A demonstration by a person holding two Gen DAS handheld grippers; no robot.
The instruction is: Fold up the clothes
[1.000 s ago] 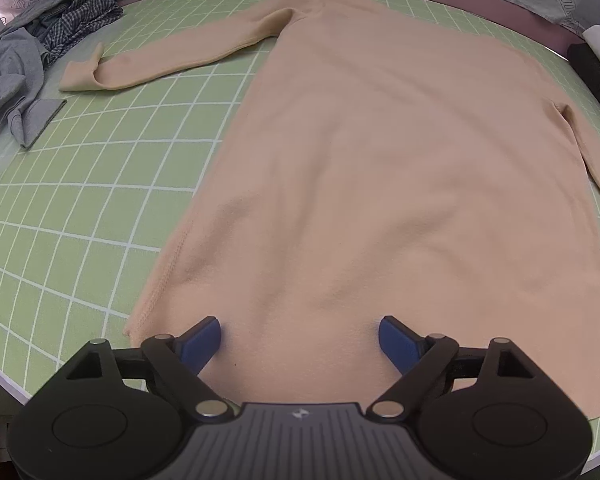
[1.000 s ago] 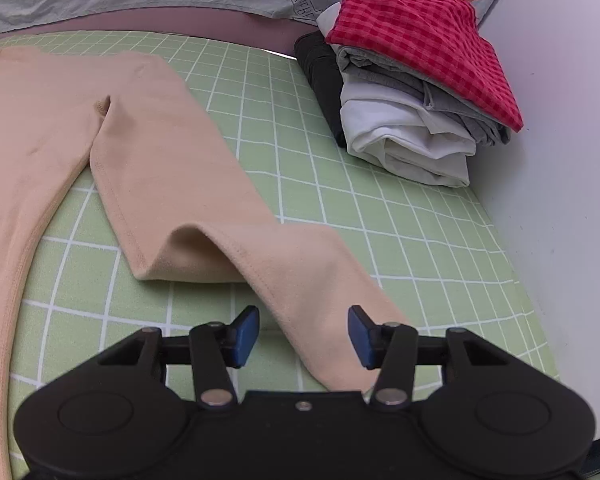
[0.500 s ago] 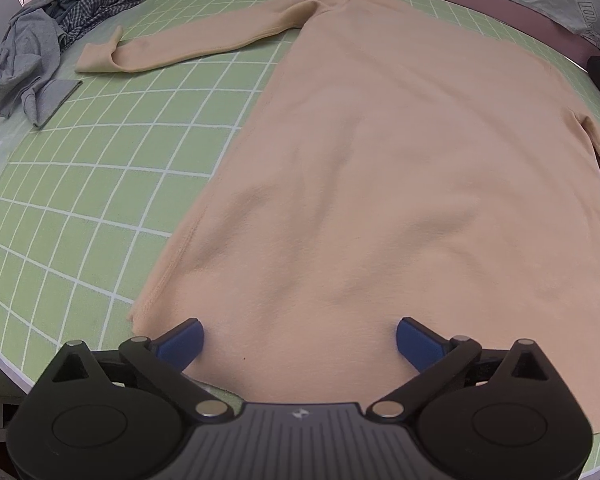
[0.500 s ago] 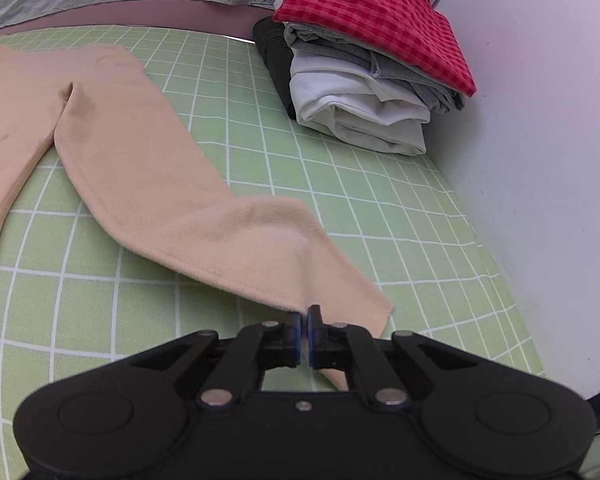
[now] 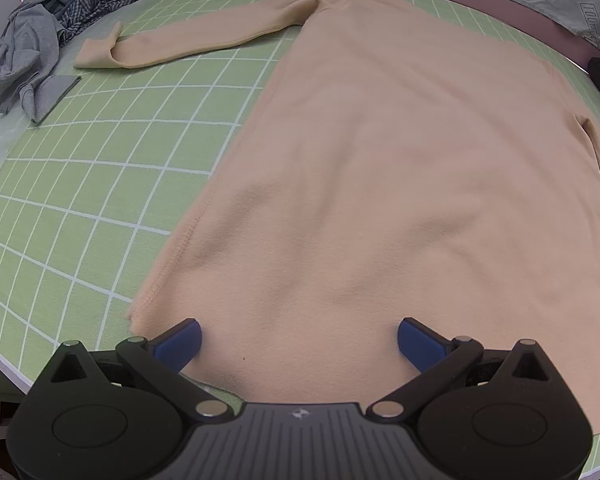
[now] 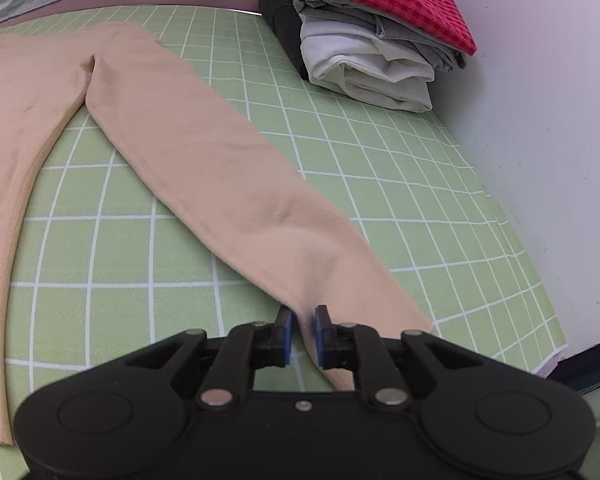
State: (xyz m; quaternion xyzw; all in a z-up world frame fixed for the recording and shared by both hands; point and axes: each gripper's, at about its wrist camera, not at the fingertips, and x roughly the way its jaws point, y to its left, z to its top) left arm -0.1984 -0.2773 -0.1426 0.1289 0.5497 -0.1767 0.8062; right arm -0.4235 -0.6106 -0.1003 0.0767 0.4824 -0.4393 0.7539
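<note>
A: Left wrist view shows the peach top (image 5: 380, 168) spread flat on the green grid mat (image 5: 100, 184), its body in the middle, one sleeve stretched toward the mat's far left corner. How will it handle?

B: Soft, light and limp, I'd judge; take it at a cuff or hem edge.

A: And the left gripper (image 5: 299, 340)?

B: It is pitched steeply down over the hem at the mat's near edge, jaws spread wide, gripping nothing.

A: The right gripper (image 6: 300, 330)?

B: Its jaws are opening around the other sleeve (image 6: 220, 184), near the cuff by the mat's right edge; the pads look just clear of the cloth.
</note>
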